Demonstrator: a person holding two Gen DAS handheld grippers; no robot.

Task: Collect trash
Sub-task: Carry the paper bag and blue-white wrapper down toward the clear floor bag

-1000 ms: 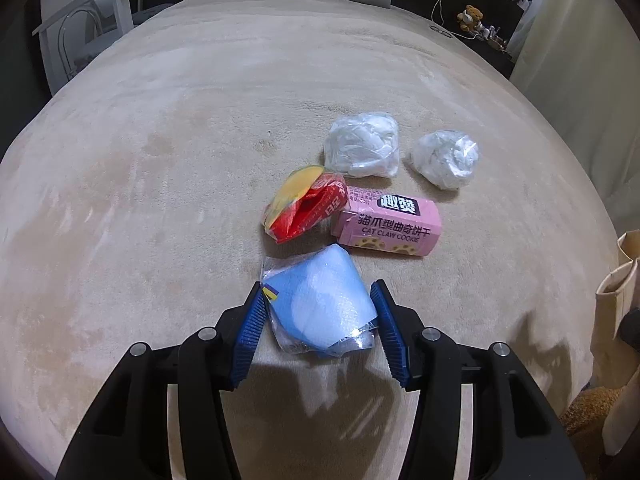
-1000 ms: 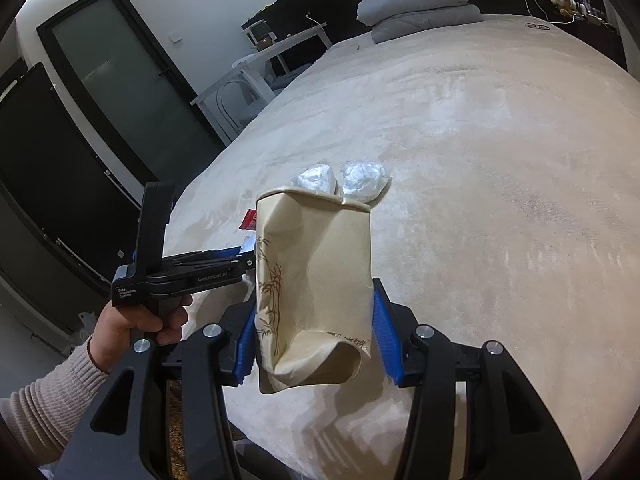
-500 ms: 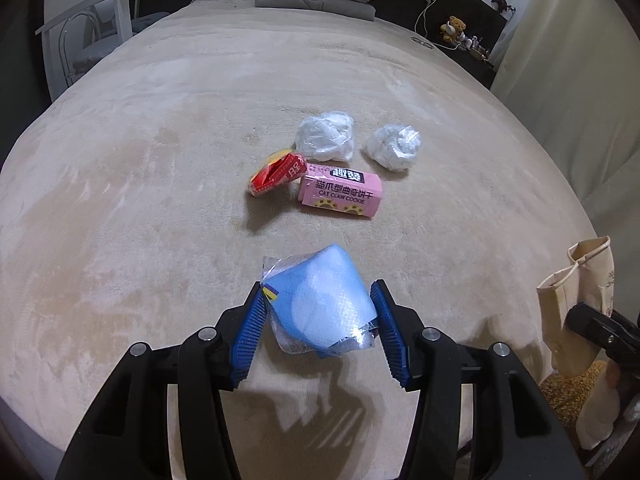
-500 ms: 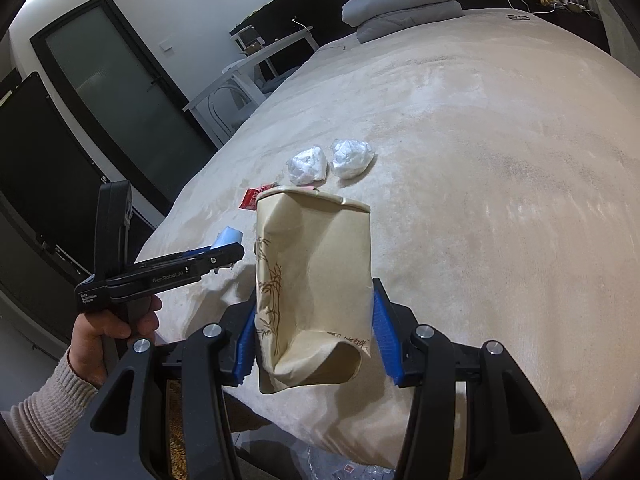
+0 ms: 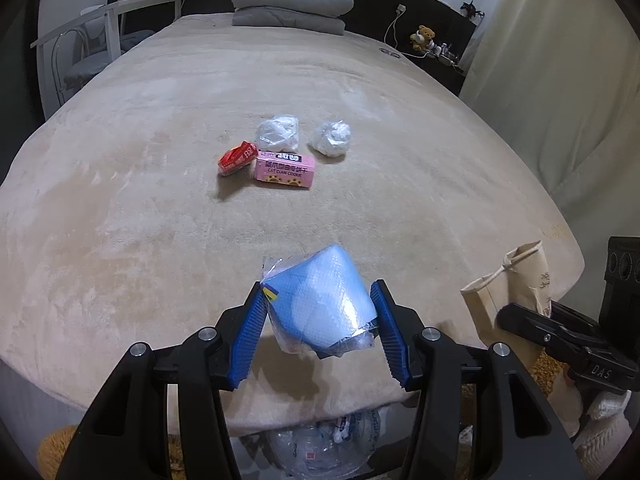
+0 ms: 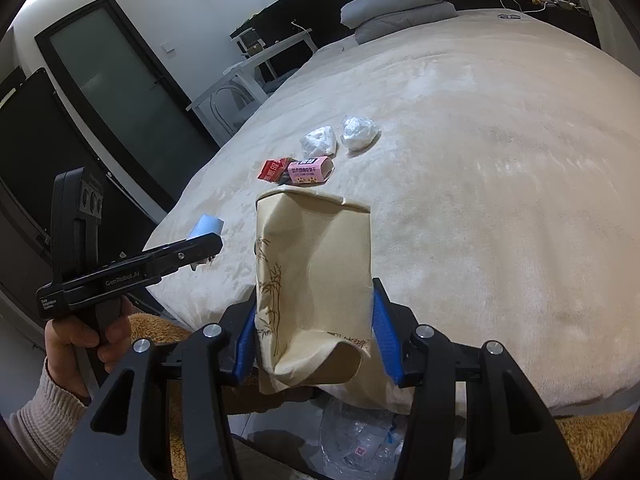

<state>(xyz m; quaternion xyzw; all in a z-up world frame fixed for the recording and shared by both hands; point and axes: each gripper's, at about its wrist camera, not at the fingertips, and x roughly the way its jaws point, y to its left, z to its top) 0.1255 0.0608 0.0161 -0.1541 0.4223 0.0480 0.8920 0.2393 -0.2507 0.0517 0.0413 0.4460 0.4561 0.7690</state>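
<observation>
Left gripper clamps blue packet at frame bottom, over bed near edge; right gripper clamps paper bag, mouth up; remaining trash mid-bed, wide bare blanket around

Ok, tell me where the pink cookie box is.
The pink cookie box lies mid-bed in the left wrist view, right of the red wrapper, just in front of a crumpled white bag.

Dim indoor light, soft shadows, sharp centre, strong fisheye bending and dark corners.
</observation>
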